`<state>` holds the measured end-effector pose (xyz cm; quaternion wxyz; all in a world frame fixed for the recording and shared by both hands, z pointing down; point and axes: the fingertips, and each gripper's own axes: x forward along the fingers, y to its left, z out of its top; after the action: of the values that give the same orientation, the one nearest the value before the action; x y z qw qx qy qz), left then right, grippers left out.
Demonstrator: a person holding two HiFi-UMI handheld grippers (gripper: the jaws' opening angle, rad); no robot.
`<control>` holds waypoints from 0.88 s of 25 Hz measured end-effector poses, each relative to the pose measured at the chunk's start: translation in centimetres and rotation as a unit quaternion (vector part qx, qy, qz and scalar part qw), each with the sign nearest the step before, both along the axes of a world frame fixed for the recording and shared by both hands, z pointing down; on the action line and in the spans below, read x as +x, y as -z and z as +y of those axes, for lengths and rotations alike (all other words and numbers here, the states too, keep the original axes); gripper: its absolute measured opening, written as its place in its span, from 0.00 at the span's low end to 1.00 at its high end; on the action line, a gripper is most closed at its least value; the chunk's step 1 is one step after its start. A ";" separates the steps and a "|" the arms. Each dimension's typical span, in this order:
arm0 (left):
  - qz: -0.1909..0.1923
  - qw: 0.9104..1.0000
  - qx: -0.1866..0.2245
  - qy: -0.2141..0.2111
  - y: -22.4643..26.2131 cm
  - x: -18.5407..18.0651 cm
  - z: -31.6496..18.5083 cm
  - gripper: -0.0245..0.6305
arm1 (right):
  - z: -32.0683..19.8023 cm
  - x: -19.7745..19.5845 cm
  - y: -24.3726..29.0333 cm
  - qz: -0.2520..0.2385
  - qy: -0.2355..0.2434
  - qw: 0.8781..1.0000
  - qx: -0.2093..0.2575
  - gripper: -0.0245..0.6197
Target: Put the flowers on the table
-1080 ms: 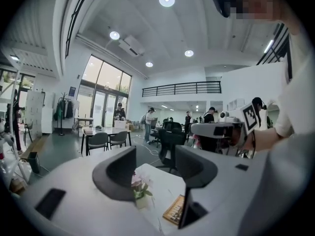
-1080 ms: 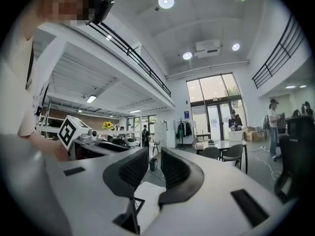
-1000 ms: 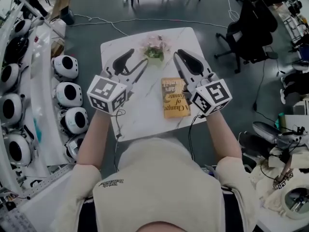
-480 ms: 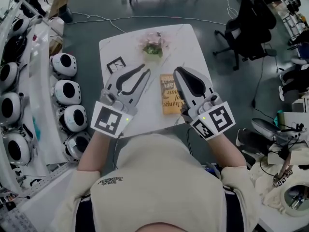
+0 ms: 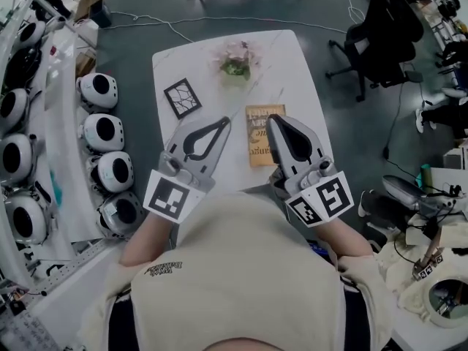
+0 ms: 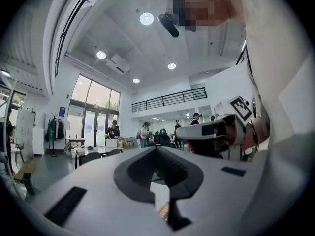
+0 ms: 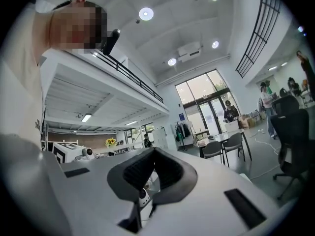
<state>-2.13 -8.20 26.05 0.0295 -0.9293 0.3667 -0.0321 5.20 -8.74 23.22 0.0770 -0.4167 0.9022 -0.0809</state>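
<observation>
The small pink and green flower bunch (image 5: 235, 58) stands on the far part of the white marble table (image 5: 292, 72), with neither gripper touching it. My left gripper (image 5: 227, 121) hovers over the table's near edge, well short of the flowers, jaws shut on nothing. My right gripper (image 5: 271, 118) hangs beside it over the near end of a yellow book (image 5: 261, 134), also shut and empty. Both gripper views tilt up at the hall ceiling; the left gripper (image 6: 156, 149) and right gripper (image 7: 154, 149) show tips met, nothing between.
A black-and-white patterned square (image 5: 182, 97) lies on the table's left side. A rack of white round robot heads (image 5: 102, 132) runs along the left. A black office chair (image 5: 376, 42) stands to the right, and cables trail across the floor (image 5: 146, 22) behind the table.
Both grippers have drawn back from the flowers toward my body. The left jaws went from open to shut. The patterned square has come out from under the left gripper.
</observation>
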 end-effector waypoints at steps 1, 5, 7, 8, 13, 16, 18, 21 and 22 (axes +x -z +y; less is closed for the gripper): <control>0.000 1.000 -0.002 0.002 -0.1 -0.1 0.1 0.05 | 0.1 -0.2 -0.1 0.005 0.001 1.000 0.002 0.05; -0.004 1.000 -0.009 0.010 -0.3 -0.6 0.2 0.05 | 0.5 -0.9 -0.4 0.027 0.013 0.999 0.013 0.05; 0.000 1.000 -0.004 0.016 0.0 -1.0 0.0 0.05 | 0.6 -1.1 -0.5 0.035 0.013 0.999 0.017 0.05; -0.001 1.000 0.000 0.020 0.2 -1.2 -0.1 0.05 | 0.6 -1.2 -0.5 0.037 0.012 0.999 0.017 0.05; -0.013 1.000 0.003 0.024 0.0 -1.2 -0.3 0.05 | 0.3 -1.5 -0.4 0.041 0.015 0.999 0.021 0.05; -0.008 1.000 -0.008 0.025 -0.3 -1.3 -0.4 0.05 | 0.2 -1.8 -0.3 0.046 0.019 0.998 0.027 0.05; 0.001 1.000 -0.013 0.026 -0.3 -1.3 -0.5 0.05 | 0.1 -2.1 -0.2 0.052 0.021 0.998 0.033 0.05; 0.008 1.000 -0.011 0.025 0.0 -1.4 -0.6 0.05 | -0.2 -1.9 0.0 0.055 0.019 0.998 0.036 0.05; 0.006 1.000 -0.010 0.025 -0.1 -1.4 -0.7 0.05 | -0.2 -1.9 0.0 0.055 0.018 0.998 0.037 0.05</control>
<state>-3.50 -8.85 26.10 0.0174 -0.9204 0.3894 -0.0312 3.34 -8.99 23.24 0.0415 -0.4012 0.9147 -0.0261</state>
